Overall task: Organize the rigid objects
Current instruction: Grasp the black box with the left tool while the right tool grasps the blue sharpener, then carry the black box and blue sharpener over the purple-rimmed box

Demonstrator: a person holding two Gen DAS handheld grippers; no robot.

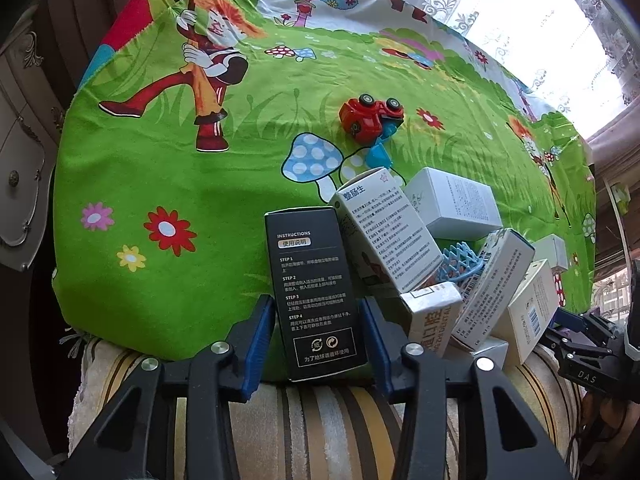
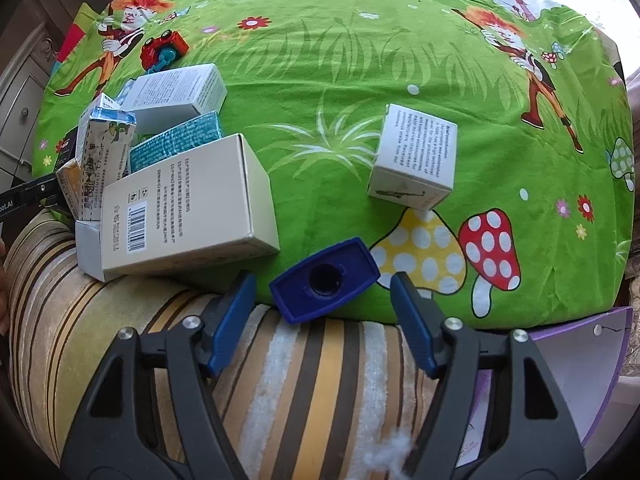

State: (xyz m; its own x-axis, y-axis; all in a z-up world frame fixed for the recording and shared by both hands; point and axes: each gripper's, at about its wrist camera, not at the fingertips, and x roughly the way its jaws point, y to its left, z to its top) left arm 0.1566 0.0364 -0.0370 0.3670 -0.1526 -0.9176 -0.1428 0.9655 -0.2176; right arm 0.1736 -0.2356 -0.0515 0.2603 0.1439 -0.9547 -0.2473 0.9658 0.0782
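Note:
A black instruction box [image 1: 316, 272] stands upright at the near edge of the green cartoon cloth [image 1: 180, 184]. My left gripper [image 1: 316, 303] is shut on it, one blue pad against each side. Right of it lies a heap of white cartons [image 1: 384, 236] around a light blue mesh piece [image 1: 460, 266]. In the right wrist view a dark blue rectangular lid [image 2: 324, 280] with a round hole lies on the cloth's edge. My right gripper [image 2: 324, 277] is open around it, with a gap on both sides.
A red toy car [image 1: 372, 116] lies tipped over behind the heap. In the right wrist view a large white carton [image 2: 188, 204] and a teal box [image 2: 176, 142] lie left, and a small white box [image 2: 414, 156] stands alone. A striped cushion [image 2: 300, 360] lies below.

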